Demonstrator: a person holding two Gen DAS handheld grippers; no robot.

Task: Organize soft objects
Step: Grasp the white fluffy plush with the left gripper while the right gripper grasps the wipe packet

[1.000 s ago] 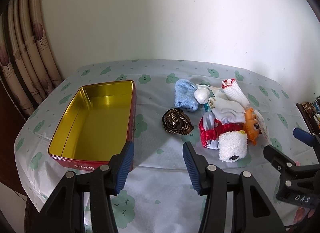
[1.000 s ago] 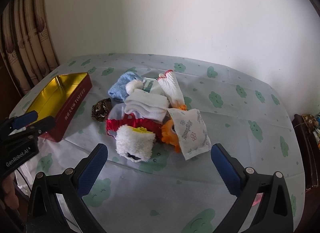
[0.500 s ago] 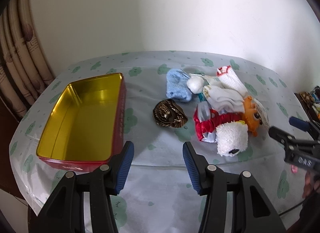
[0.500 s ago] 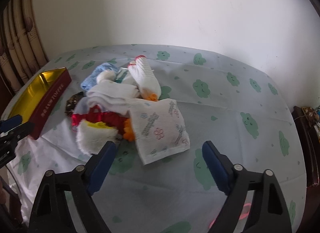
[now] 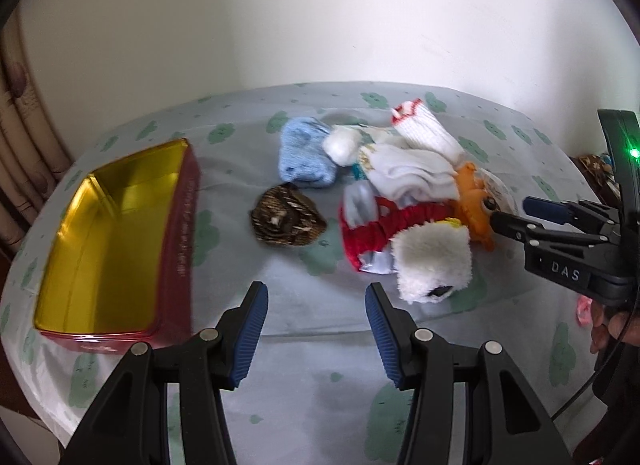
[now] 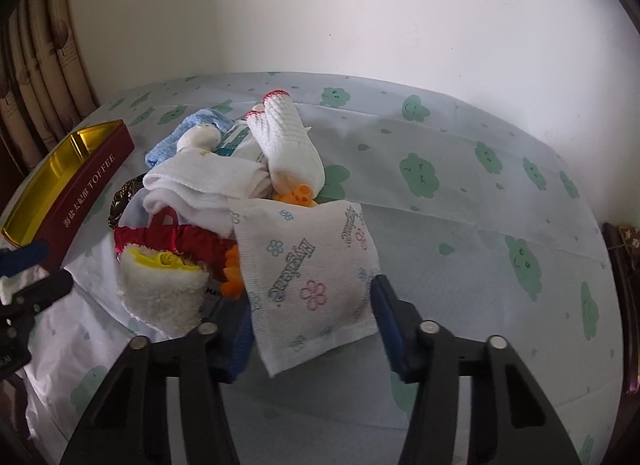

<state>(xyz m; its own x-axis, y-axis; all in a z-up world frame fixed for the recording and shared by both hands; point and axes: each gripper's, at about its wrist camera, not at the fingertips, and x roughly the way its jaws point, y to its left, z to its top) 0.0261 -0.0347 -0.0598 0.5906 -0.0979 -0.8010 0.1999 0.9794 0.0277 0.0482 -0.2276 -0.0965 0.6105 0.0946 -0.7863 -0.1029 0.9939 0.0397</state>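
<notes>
A pile of soft things lies mid-table: a blue knit sock (image 5: 304, 155), white socks (image 5: 412, 171), a red cloth (image 5: 384, 227), a fluffy white piece (image 5: 434, 265), an orange plush (image 5: 472, 201) and a brown patterned pouch (image 5: 286, 219). A white tissue pack (image 6: 310, 269) with a flower print lies at the pile's near side. My right gripper (image 6: 310, 325) is open, its jaws on either side of the pack and close to it. My left gripper (image 5: 316, 331) is open and empty, above the cloth in front of the pouch. An open red tin (image 5: 180, 225) with a gold inside stands at left.
The table wears a pale cloth with green clouds (image 6: 480, 201). A white wall stands behind. Curtains (image 6: 40, 65) hang at the far left. The red tin also shows in the right wrist view (image 6: 92, 189). A dark cabinet edge (image 6: 624, 249) is at the right.
My right gripper has moved forward and down onto the tissue pack, and its jaws have narrowed around it. My left gripper has shifted right and nearer the pile.
</notes>
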